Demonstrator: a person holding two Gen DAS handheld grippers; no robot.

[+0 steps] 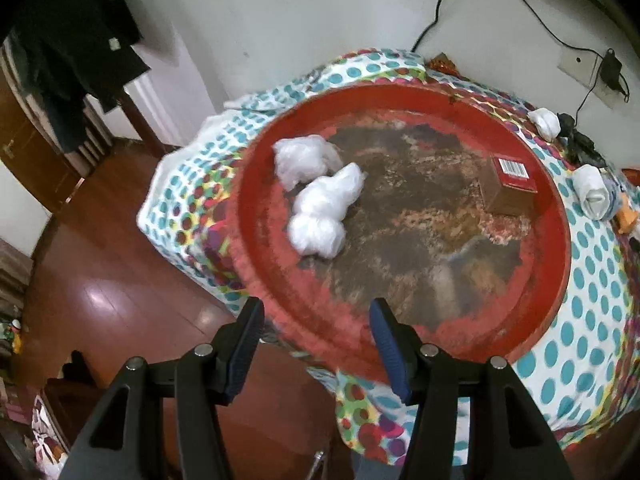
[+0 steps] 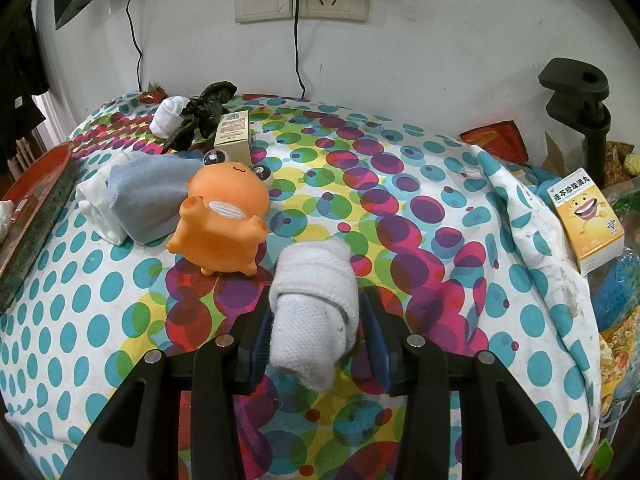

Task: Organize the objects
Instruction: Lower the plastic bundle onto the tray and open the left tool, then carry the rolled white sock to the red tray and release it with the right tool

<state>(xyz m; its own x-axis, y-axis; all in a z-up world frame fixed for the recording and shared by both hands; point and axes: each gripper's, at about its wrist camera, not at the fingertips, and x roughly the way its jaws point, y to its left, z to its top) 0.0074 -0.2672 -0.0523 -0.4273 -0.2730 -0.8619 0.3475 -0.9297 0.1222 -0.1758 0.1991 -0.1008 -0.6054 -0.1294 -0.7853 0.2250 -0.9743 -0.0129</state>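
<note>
In the left wrist view a round red tray [image 1: 260,216] with a worn brown middle lies on the dotted cloth [image 1: 580,304]. In it are two crumpled white plastic bags [image 1: 320,204] and a red box [image 1: 510,184]. My left gripper [image 1: 316,306] hovers open over the tray's near rim, with nothing between its fingers. In the right wrist view my right gripper [image 2: 316,294] is shut on a rolled white sock [image 2: 312,308] just above the cloth. An orange toy figure [image 2: 224,220] lies right behind it.
A blue-grey and white sock bundle [image 2: 140,200], another white sock [image 2: 168,116], a black bag [image 2: 208,108] and a beige box [image 2: 234,134] lie towards the wall. A yellow medicine box [image 2: 588,220] and a black clamp [image 2: 580,100] are at the right. The tray's edge [image 2: 36,196] shows at the left.
</note>
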